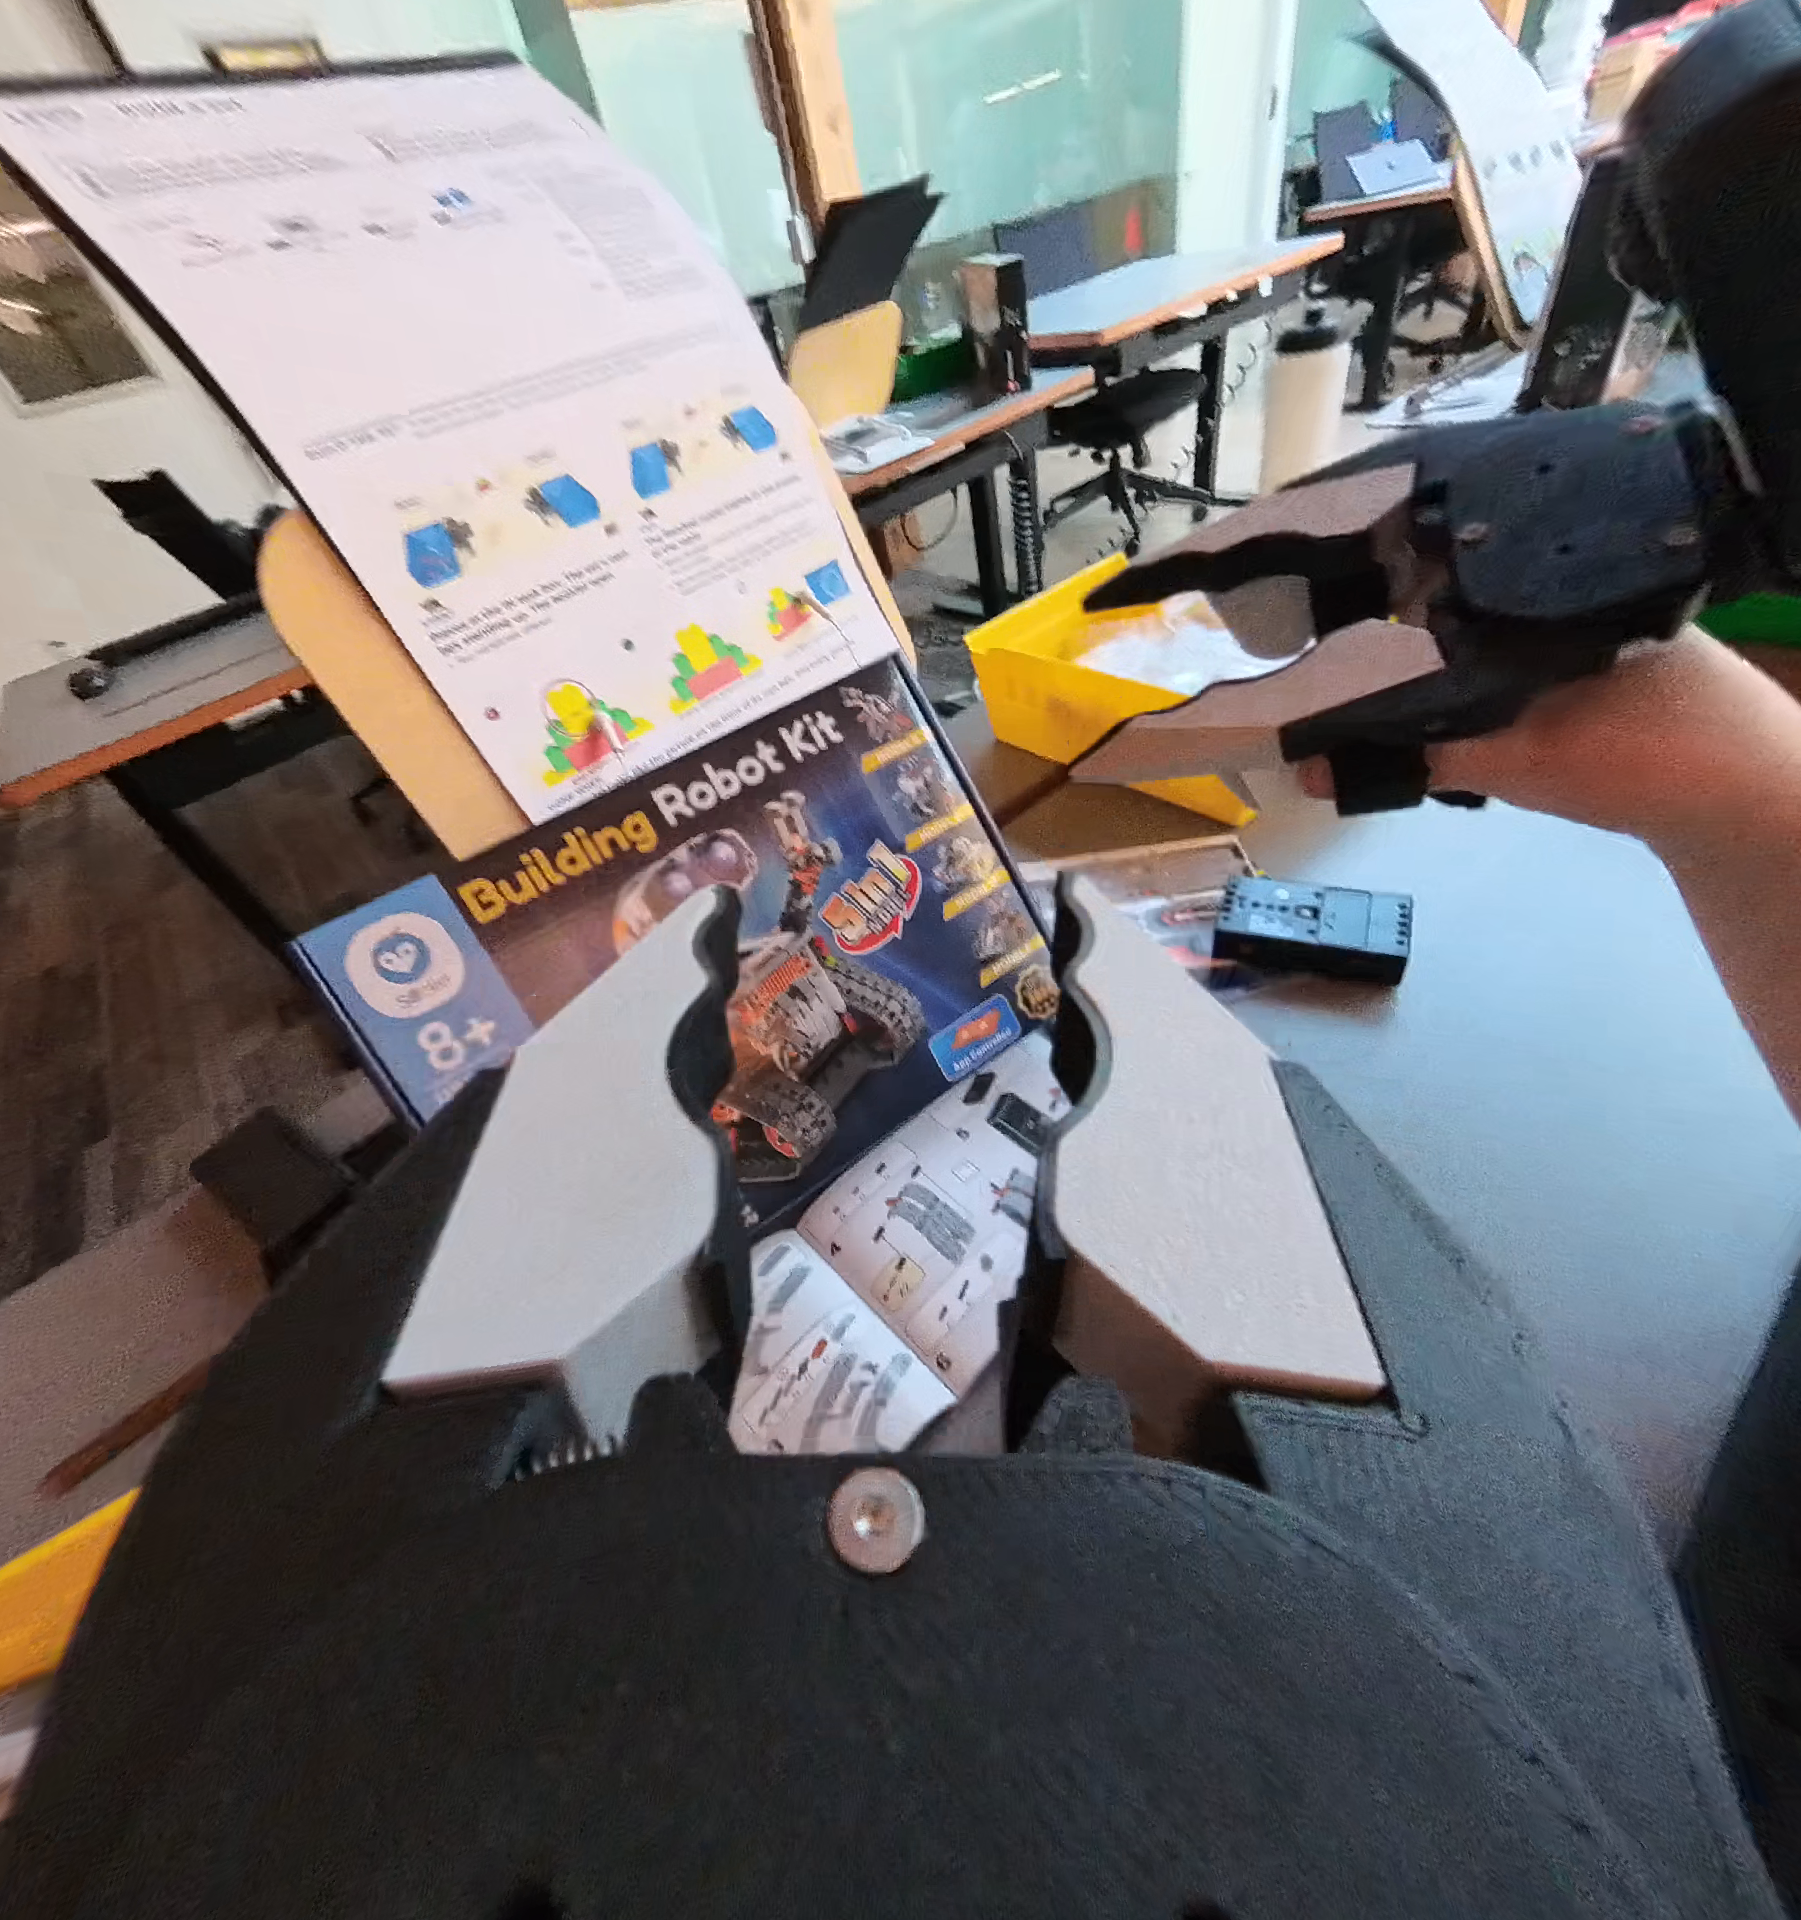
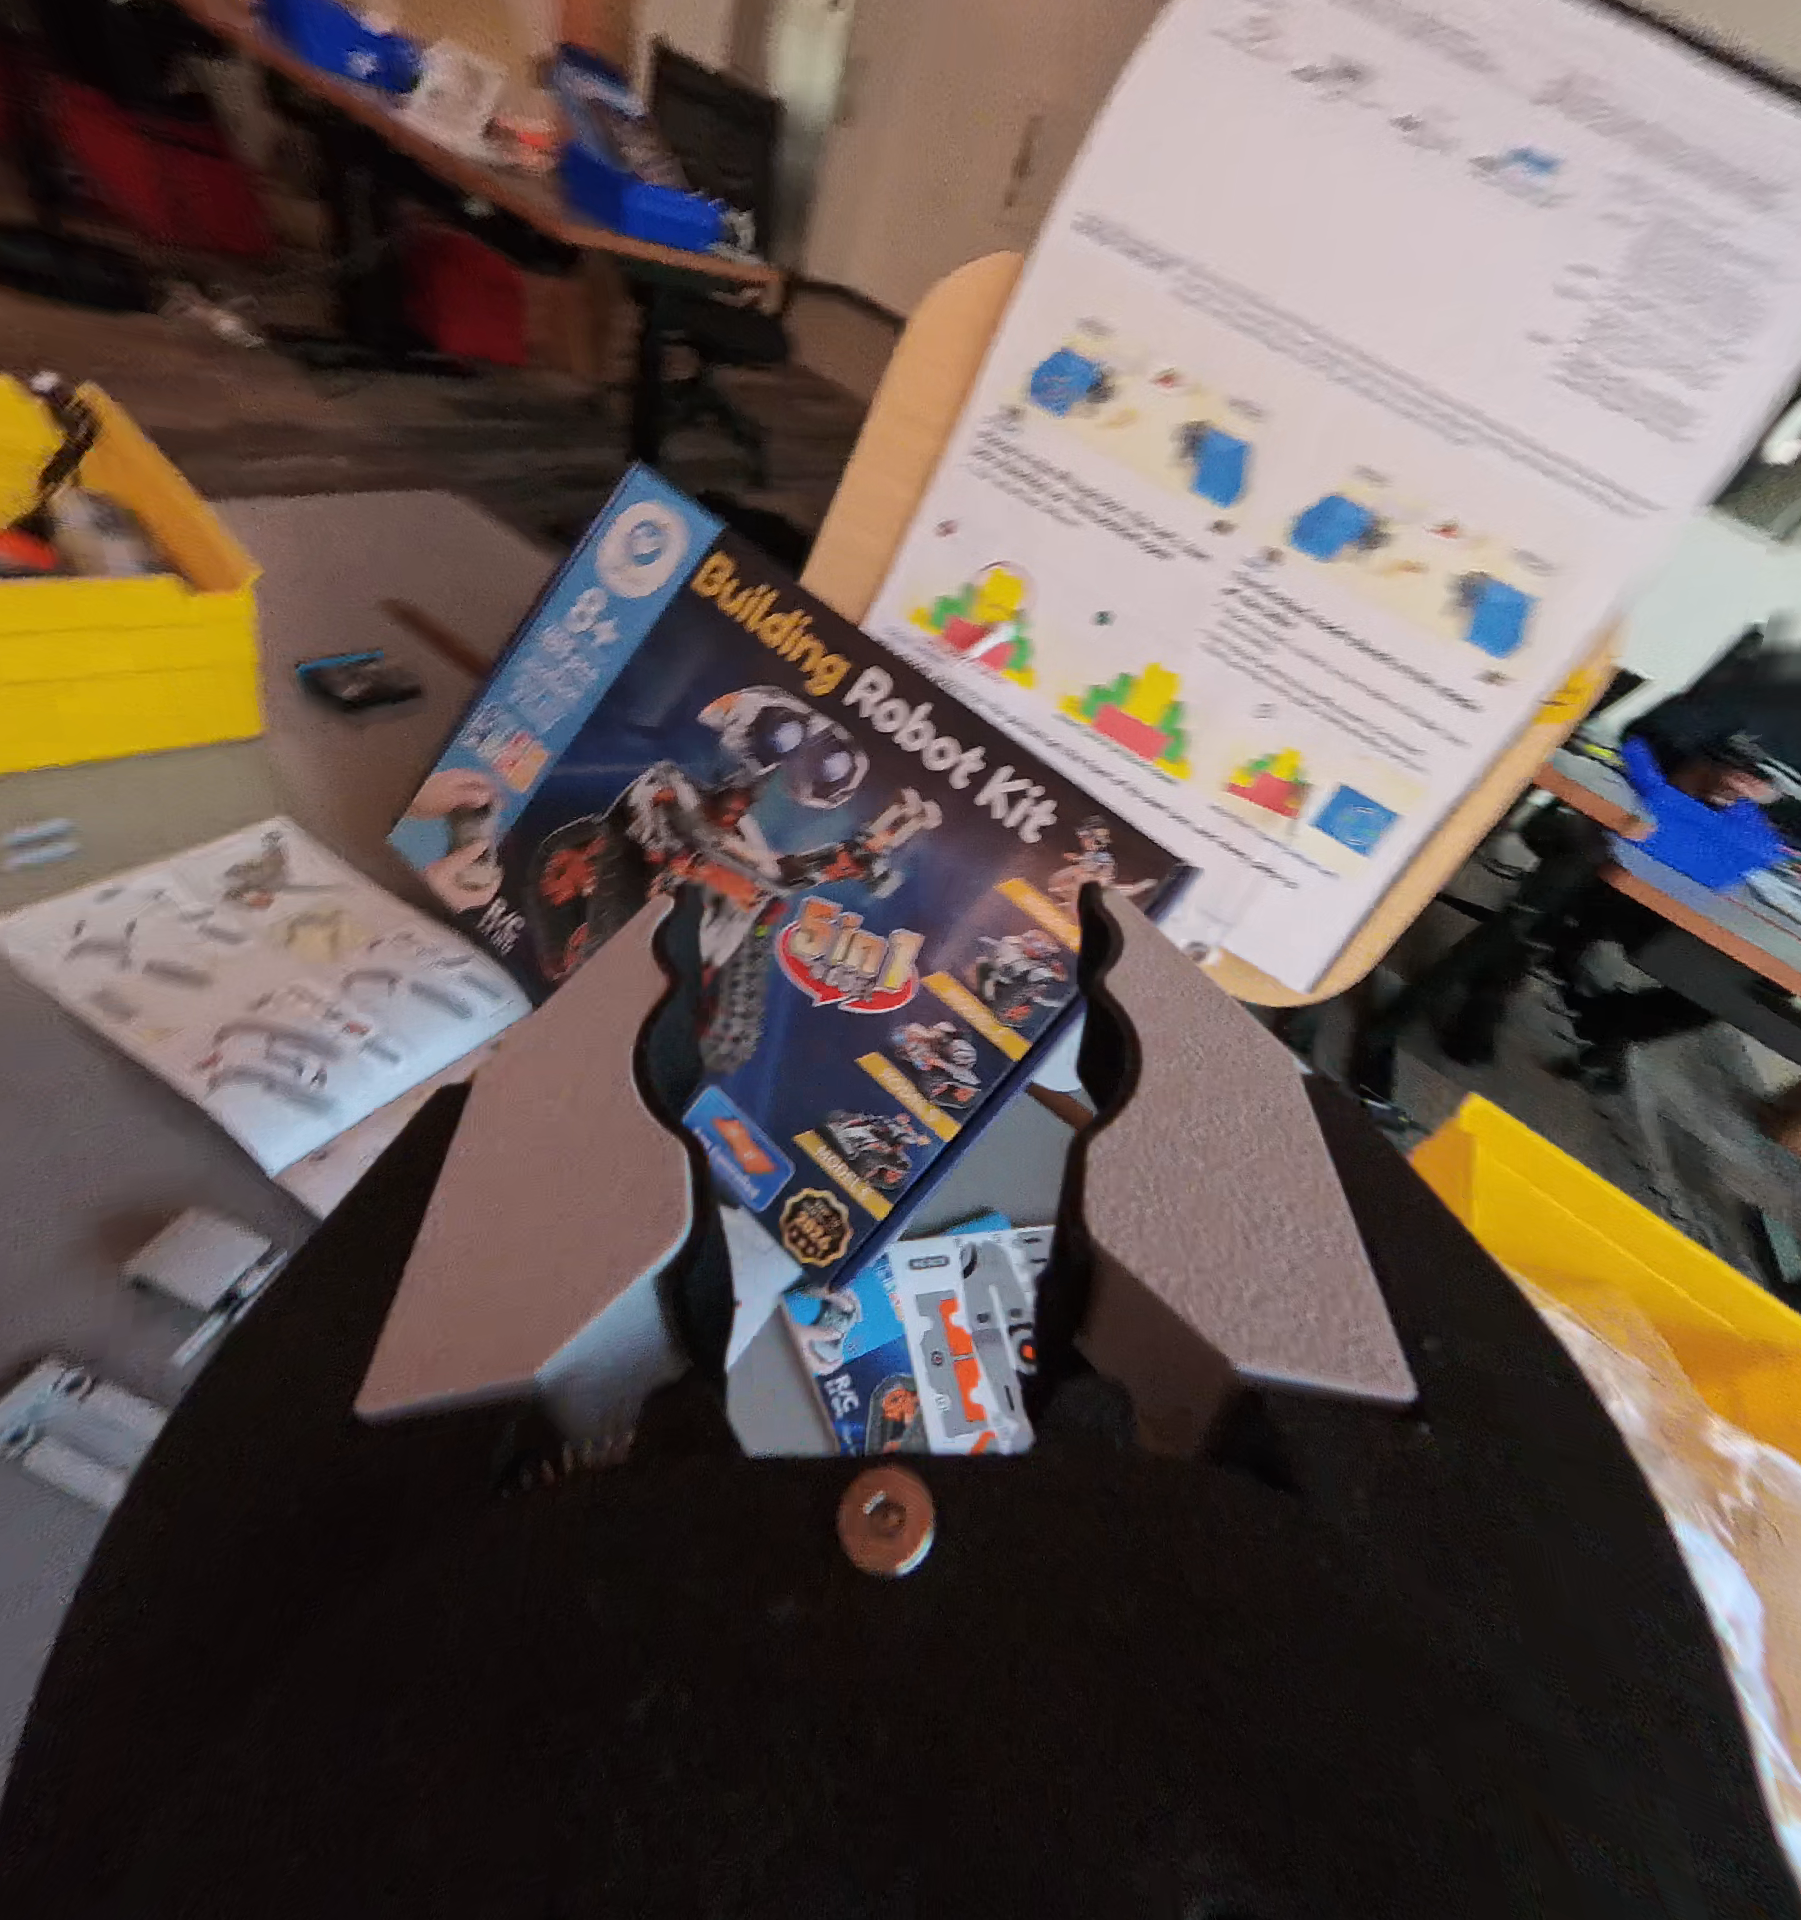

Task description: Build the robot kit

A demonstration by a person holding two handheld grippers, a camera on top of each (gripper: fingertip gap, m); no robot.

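A dark blue toy kit box [image 1: 771, 935] leans upright against a wooden board on the grey table [image 1: 1550, 1091]; it also shows in the right wrist view [image 2: 771, 831]. My left gripper [image 1: 891, 904] is open and empty, held above the table and pointing at the box. My right gripper [image 2: 875, 914] is open and empty, also facing the box; in the left wrist view it [image 1: 1083, 686] hovers at the right, held by a hand. An open instruction booklet [image 1: 875, 1278] lies in front of the box, and it shows in the right wrist view [image 2: 252, 987] too.
A large white instruction sheet [image 1: 408, 364] stands on the wooden board behind the box. A yellow bin [image 1: 1041, 675] sits at the back right. A black battery-like block [image 1: 1311, 925] lies on the table. Another yellow bin [image 2: 75, 603] with parts stands at the left.
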